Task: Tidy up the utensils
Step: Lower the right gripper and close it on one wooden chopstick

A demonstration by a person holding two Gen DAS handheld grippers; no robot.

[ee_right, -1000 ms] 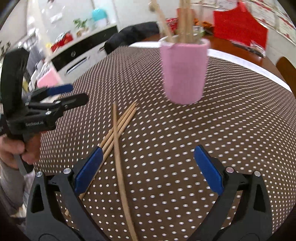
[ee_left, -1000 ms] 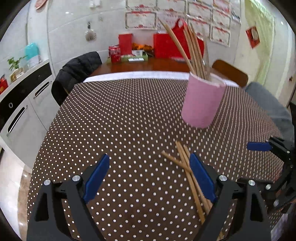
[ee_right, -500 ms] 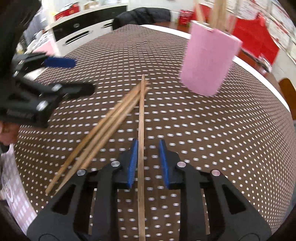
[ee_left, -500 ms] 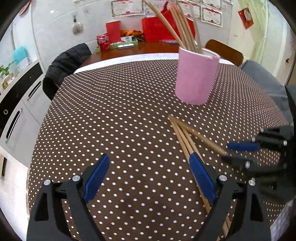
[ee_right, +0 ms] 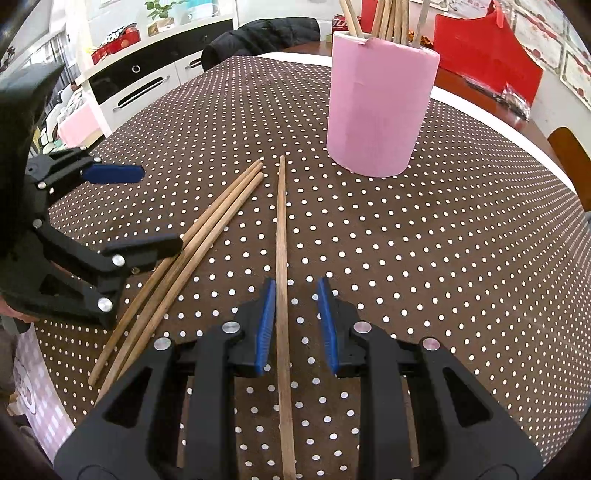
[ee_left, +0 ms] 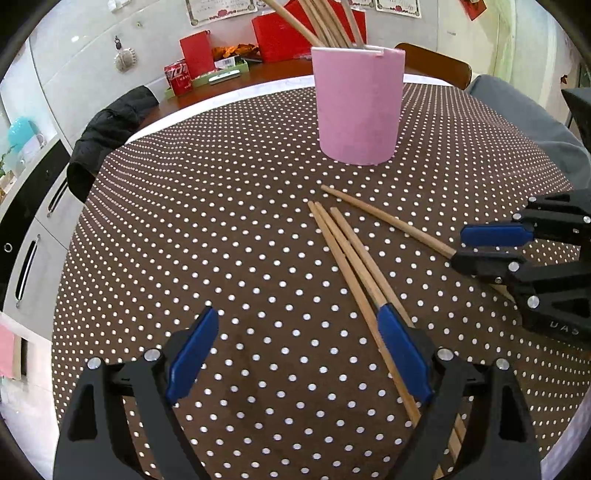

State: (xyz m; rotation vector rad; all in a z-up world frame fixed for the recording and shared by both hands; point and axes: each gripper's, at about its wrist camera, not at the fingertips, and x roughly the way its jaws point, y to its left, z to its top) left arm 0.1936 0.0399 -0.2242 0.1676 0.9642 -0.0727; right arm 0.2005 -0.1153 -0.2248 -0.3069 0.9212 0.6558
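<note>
Here, the right gripper (ee_right: 296,291) points down at a brown tablecloth with white dots (ee_right: 424,258). Its jaws stand close together but not shut. A single wooden chopstick (ee_right: 281,229) lies flat between them, running straight toward twelve o'clock. It sits just against the left blue pad (ee_right: 266,325), and a clear gap remains to the right pad, so nothing is clamped.

In the right wrist view, three more chopsticks (ee_right: 207,225) lie side by side on the cloth at about ten o'clock from that gripper. They slant with their far ends toward the single one's tip but do not touch it. A pink cup (ee_right: 380,107) stands upright at about one o'clock, beyond the chopstick tips and apart from them. A bunch of chopsticks (ee_right: 391,14) stands inside it, leaning.

The left gripper (ee_left: 297,317) sits at nine o'clock in that view, with its jaws spread wide and nothing between them. In its own view, the right finger (ee_left: 402,350) lies over the group of three. Whether it touches them I cannot tell. The cup stands at twelve o'clock there.
</note>
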